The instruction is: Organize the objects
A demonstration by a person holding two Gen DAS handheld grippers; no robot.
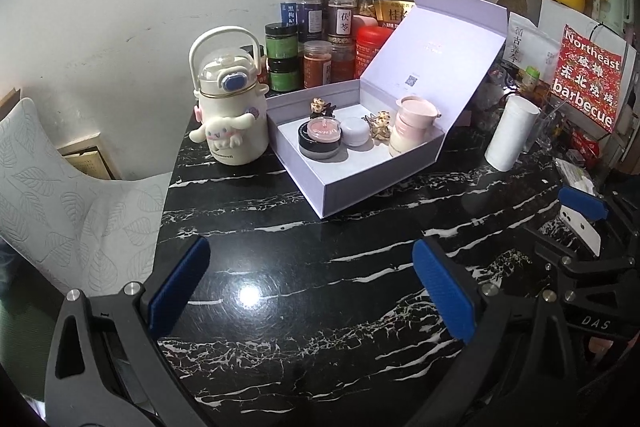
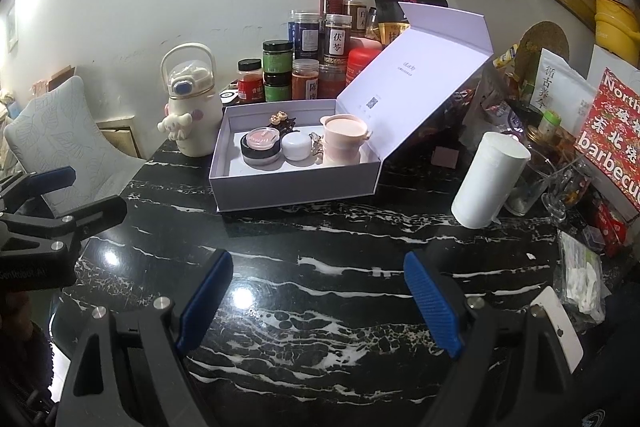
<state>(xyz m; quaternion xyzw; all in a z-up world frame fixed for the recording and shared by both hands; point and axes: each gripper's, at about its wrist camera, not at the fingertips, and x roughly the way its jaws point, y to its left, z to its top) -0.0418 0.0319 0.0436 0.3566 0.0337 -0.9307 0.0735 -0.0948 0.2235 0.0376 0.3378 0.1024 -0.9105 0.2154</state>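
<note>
box lid up, long axis running left-right | left claw apart, empty | right claw apart, empty

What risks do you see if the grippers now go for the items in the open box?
1. The pink pot stands stacked and tall; a nudge may topple it.
2. The jars and gold clips sit crowded, so wide jaws may knock neighbours.
3. The box lid leans open; an arm may bump it shut.
</note>
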